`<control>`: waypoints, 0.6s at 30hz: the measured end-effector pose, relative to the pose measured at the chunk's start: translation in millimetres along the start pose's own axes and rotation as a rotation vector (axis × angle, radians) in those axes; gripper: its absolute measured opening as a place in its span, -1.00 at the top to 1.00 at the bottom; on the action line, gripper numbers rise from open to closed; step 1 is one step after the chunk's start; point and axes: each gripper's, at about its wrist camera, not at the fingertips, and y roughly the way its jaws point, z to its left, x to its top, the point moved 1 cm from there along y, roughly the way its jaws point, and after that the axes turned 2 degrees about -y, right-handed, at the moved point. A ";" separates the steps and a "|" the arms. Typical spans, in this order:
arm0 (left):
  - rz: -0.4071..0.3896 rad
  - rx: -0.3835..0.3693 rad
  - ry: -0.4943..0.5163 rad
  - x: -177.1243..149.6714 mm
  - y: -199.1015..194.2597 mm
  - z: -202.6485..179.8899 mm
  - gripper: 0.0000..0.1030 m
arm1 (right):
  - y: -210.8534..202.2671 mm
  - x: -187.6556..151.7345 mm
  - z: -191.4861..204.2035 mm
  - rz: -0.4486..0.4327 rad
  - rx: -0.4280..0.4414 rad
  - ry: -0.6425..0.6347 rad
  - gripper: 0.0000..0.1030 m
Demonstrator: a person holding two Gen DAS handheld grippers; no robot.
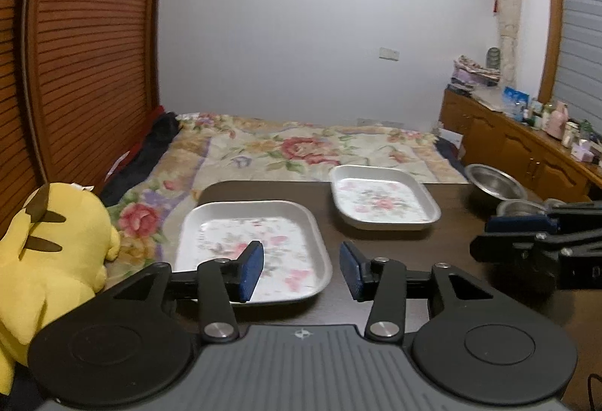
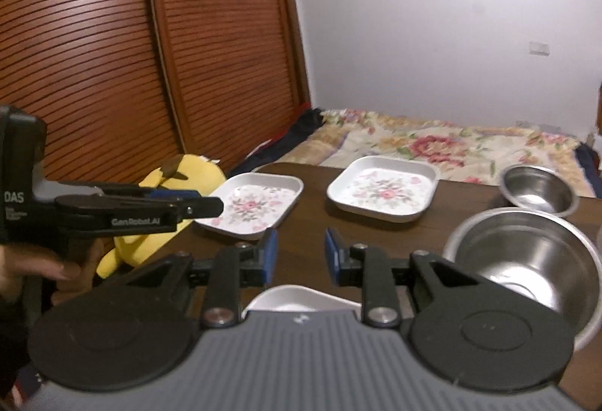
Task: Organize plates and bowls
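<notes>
Both the left hand-held gripper [image 1: 301, 270] and the right hand-held gripper [image 2: 301, 254] are held released, with nothing between the jaws. Nearest on the worktop [image 2: 312, 223] a large steel bowl [image 2: 526, 256] is seen at right. Beyond, two flowered plates [image 2: 250, 207] [image 2: 382, 191] are set apart, a yellow plush toy [image 1: 49, 245] at left, a small bowl [image 2: 540, 189] far right, a bed [image 1: 301, 147] behind.

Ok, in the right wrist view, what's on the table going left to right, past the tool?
Left floral plate → right floral plate → large steel bowl, with a smaller steel bowl behind it. The white dish at the bottom edge is mostly hidden, so I've left it out.
</notes>
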 end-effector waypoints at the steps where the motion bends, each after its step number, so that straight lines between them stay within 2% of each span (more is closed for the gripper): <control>1: 0.008 0.008 -0.003 0.9 5.1 6.2 0.05 | 7.5 3.3 1.2 0.011 0.009 -0.002 0.39; 4: 0.026 0.025 -0.008 3.9 18.6 24.6 0.05 | 31.7 13.2 5.8 0.034 0.017 -0.020 0.22; 11: 0.059 0.034 -0.042 10.9 49.5 69.9 0.05 | 82.2 36.0 13.6 0.117 0.035 -0.008 0.21; 18: 0.109 0.006 -0.097 2.6 75.0 102.7 0.41 | 130.0 41.7 20.4 0.215 0.044 0.012 0.21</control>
